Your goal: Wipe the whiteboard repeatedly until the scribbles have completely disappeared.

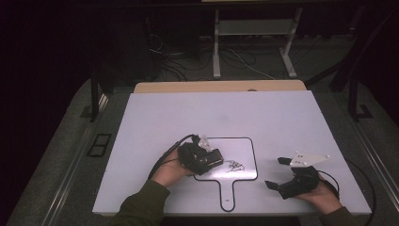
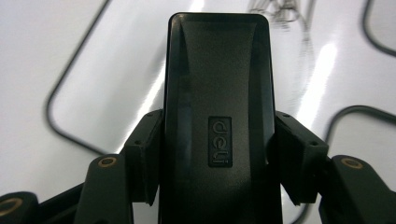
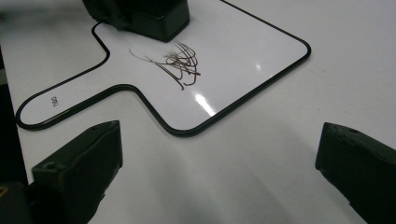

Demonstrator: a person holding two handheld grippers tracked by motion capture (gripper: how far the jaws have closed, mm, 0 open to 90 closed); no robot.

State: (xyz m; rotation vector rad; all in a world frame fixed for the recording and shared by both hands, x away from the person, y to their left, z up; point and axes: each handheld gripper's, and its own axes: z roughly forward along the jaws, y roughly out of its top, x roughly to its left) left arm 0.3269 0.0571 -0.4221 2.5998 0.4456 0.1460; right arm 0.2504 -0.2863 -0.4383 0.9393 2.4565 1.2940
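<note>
A small white handled board [image 1: 240, 146] with a black rim lies on the table, handle toward me. On it is a dark scribble [image 1: 234, 165]. My left gripper [image 1: 211, 159] is shut on a black eraser [image 1: 214, 156], which rests on the board just left of the scribble. In the left gripper view the eraser [image 2: 218, 93] sits clamped between both jaws, and the scribble [image 2: 280, 11] lies just beyond its far end. My right gripper [image 1: 274, 172] stands open to the right of the board, holding nothing. The right gripper view shows the scribble [image 3: 180, 63] and the eraser [image 3: 149, 16] behind it.
The white tabletop [image 1: 188, 117] has bare room all around the board. A wooden strip [image 1: 221, 86] runs along its far edge. Beyond it stand desk legs [image 1: 216, 52] with loose cables on a dark floor.
</note>
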